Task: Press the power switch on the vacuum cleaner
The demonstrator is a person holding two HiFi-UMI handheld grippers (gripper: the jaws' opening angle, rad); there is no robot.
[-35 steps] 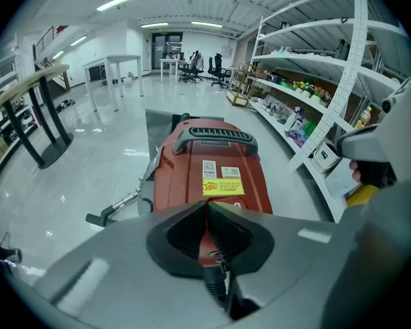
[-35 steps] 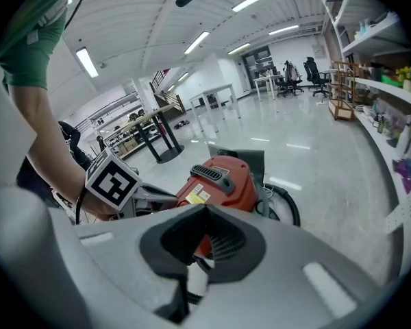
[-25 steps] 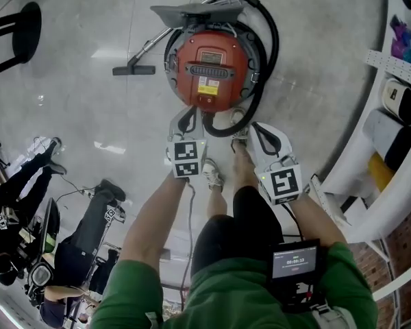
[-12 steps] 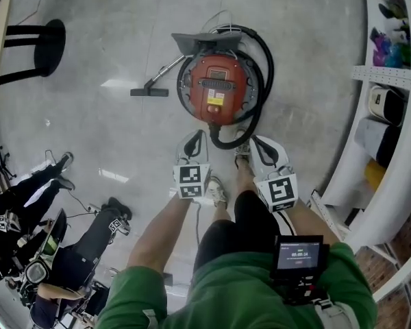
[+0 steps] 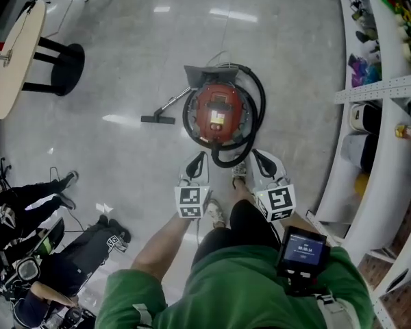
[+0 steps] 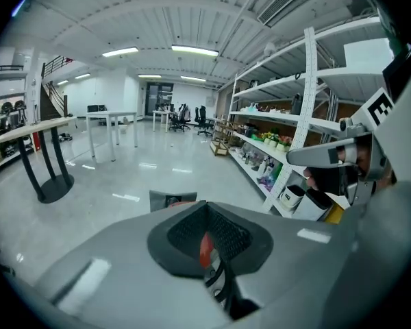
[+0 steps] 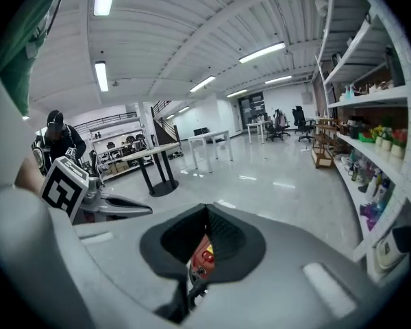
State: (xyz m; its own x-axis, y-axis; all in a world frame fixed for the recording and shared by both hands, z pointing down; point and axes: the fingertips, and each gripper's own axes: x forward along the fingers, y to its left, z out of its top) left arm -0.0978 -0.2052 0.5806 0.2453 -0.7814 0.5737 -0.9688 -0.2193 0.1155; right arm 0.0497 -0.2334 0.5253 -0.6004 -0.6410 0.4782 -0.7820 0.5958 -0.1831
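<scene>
- Two tools, one in each hand: the left tool [image 5: 197,162] and the right tool [image 5: 260,160] both have their jaws drawn together with nothing held, and a sliver of red vacuum shows through the notch of each
- One vacuum cleaner [image 5: 218,113], red and round, stands on the pale floor [image 5: 123,60] just ahead of the person's shoes [image 5: 215,212]
- Neither tool touches it; both hang above it, so the press looks not yet begun
- Left to do, as I judge it: lower one closed tool onto the power switch, which is too small to pick out
- One black hose [image 5: 259,108] loops round the body
- One floor nozzle [image 5: 157,119] lies to its left
- One round surface [image 5: 17,57] stands at upper left
</scene>
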